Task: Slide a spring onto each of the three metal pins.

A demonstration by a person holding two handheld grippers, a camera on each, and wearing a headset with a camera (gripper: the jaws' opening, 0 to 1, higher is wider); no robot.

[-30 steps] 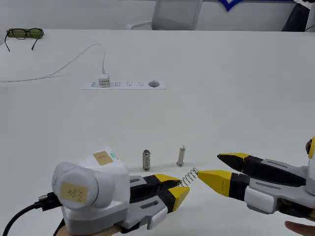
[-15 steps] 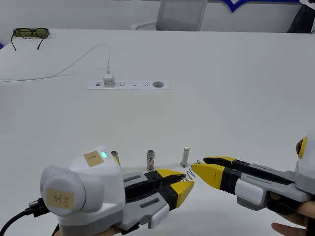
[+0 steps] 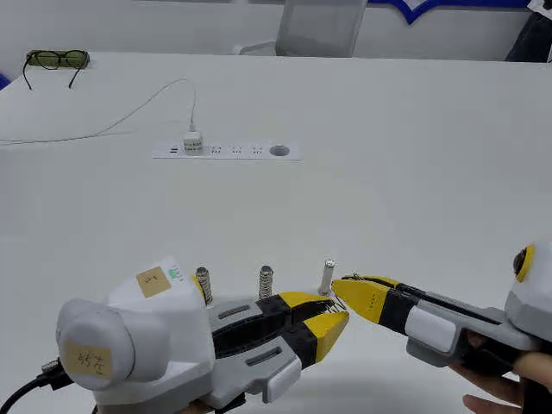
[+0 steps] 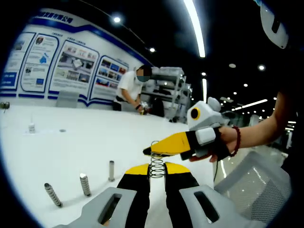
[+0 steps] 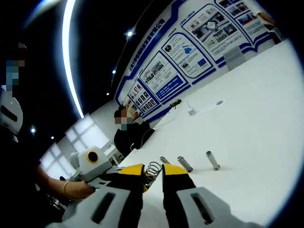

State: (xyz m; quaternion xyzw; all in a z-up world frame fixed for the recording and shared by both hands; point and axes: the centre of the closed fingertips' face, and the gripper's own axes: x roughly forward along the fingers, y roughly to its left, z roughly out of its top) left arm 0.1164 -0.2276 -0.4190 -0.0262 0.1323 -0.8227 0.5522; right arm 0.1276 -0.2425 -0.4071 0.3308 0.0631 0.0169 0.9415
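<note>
A small steel spring [image 3: 331,303] hangs just above the table between both grippers. My left gripper [image 3: 335,312] comes in from the lower left and is shut on the spring's lower end [image 4: 156,166]. The right gripper [image 3: 345,286] comes in from the right, and its yellow tips pinch the other end [image 5: 152,170]. Behind them three upright pins stand in a row. The left pin [image 3: 203,283] and the middle pin [image 3: 266,280] each carry a spring. The right pin [image 3: 328,274] is bare and stands just behind the held spring.
A white power strip [image 3: 228,151] with a plugged charger and cable lies mid-table. Glasses [image 3: 56,59] rest at the far left corner, and a chair [image 3: 319,26] stands beyond the table. A person stands in the background [image 4: 133,88].
The right gripper has moved left and narrowed from wide open until it pinches the spring. The left gripper has pushed forward, bringing the spring close to the bare pin.
</note>
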